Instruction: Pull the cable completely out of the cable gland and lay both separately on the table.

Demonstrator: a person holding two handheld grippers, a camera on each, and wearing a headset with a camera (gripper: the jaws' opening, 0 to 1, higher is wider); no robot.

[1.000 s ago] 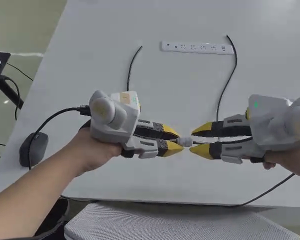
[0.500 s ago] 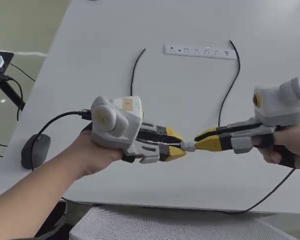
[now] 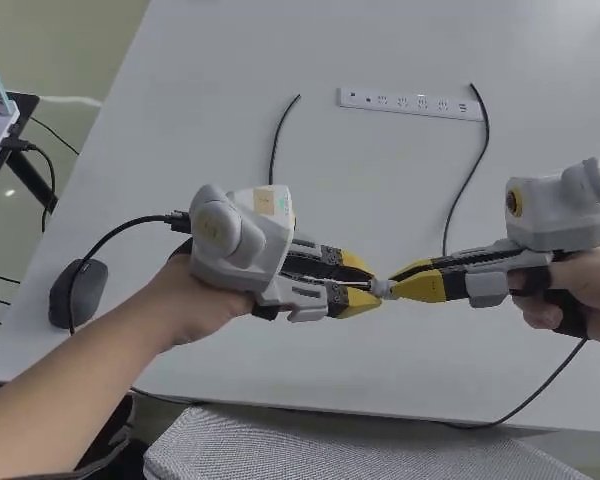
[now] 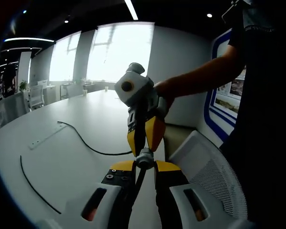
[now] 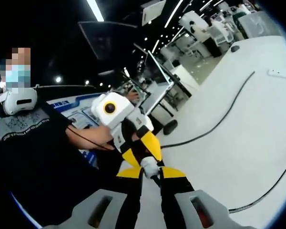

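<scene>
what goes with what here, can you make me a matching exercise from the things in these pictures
Things:
1 cable gland
2 power strip
3 mouse
4 left gripper

Place or state:
a dark grey, near the table's edge, at the left of the head view
b white, between the tips of the two grippers
c jaws closed, black cable running back between them
d white, lying flat on the far part of the table

Pairs: 1-b, 2-d, 3-a, 4-c
</scene>
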